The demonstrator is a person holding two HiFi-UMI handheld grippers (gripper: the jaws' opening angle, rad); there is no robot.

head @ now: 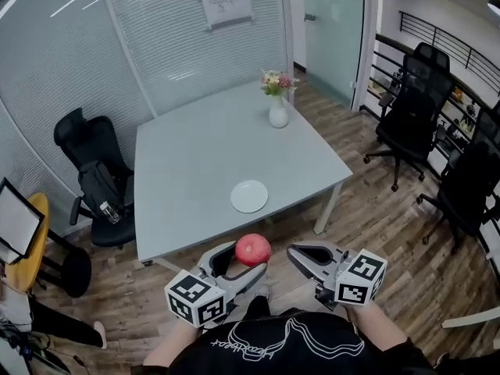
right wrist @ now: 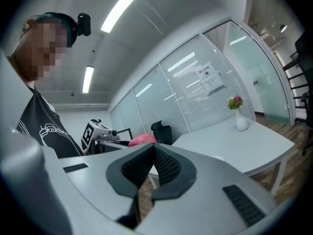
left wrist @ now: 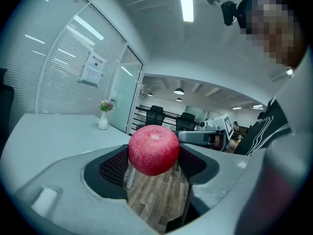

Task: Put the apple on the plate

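A red apple [head: 252, 249] hangs in the air over the wooden floor, just short of the table's near edge, and my left gripper [head: 248, 258] is shut on it. In the left gripper view the apple [left wrist: 153, 149] fills the gap between the two dark pads. A small white plate [head: 249, 196] lies empty near the front edge of the grey table [head: 187, 162], beyond the apple. My right gripper [head: 295, 254] hovers to the right of the apple, apart from it, shut with nothing in it; its tips [right wrist: 154, 146] meet in the right gripper view.
A white vase with flowers [head: 278, 112] stands at the table's far side. A black office chair [head: 98, 178] sits left of the table, and more chairs [head: 414, 108] are at the right. A glass wall with blinds [head: 156, 37] runs behind.
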